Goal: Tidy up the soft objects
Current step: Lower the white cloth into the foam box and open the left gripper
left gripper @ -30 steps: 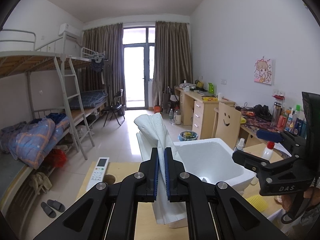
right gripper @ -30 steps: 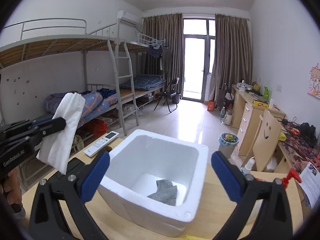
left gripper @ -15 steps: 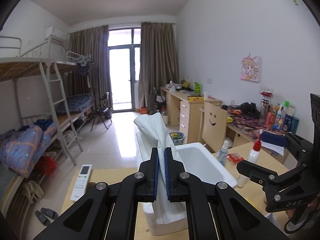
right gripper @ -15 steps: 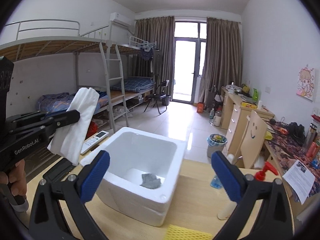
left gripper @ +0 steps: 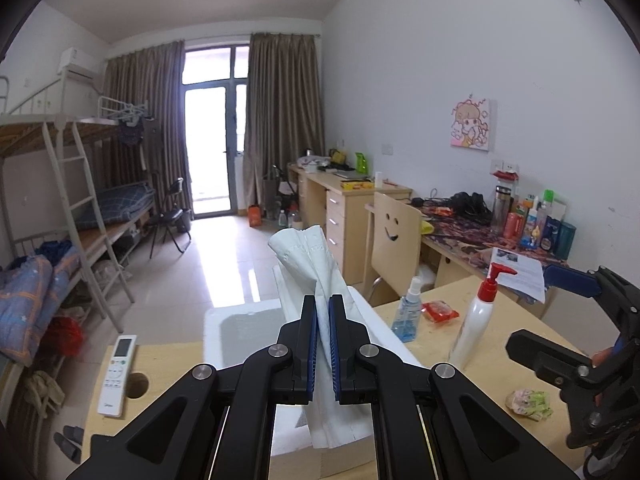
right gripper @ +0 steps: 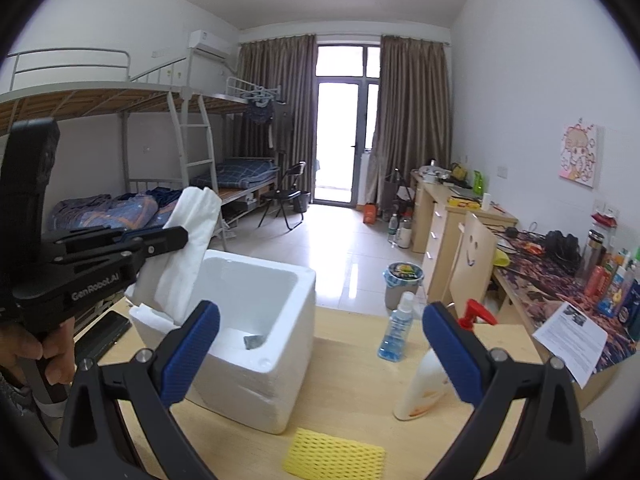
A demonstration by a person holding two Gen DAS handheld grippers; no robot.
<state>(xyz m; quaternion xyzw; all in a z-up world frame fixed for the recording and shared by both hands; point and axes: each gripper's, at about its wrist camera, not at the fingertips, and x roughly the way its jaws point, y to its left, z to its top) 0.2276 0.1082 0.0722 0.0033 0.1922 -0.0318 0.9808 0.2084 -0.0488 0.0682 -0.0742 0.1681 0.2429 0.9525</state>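
My left gripper [left gripper: 323,344] is shut on a folded white cloth [left gripper: 310,272] and holds it over the near left rim of a white foam box [right gripper: 276,320]. In the right wrist view the cloth [right gripper: 188,248] hangs from the left gripper [right gripper: 176,238] above that rim. A grey cloth [right gripper: 253,341] lies on the box floor. My right gripper [right gripper: 320,356] is open and empty, in front of the box. A yellow mesh sponge cloth [right gripper: 334,458] lies on the table near the front edge.
On the wooden table [right gripper: 352,380] stand a blue spray bottle [right gripper: 396,330] and a white pump bottle with a red top [right gripper: 430,376]. A remote [left gripper: 116,374], a red packet [left gripper: 440,311], a crumpled wrapper [left gripper: 528,402] and a dark phone [right gripper: 102,338] also lie there.
Both views have swung to the right. The left gripper has carried the white cloth from beside the box to over its near left rim. The right gripper stays open.
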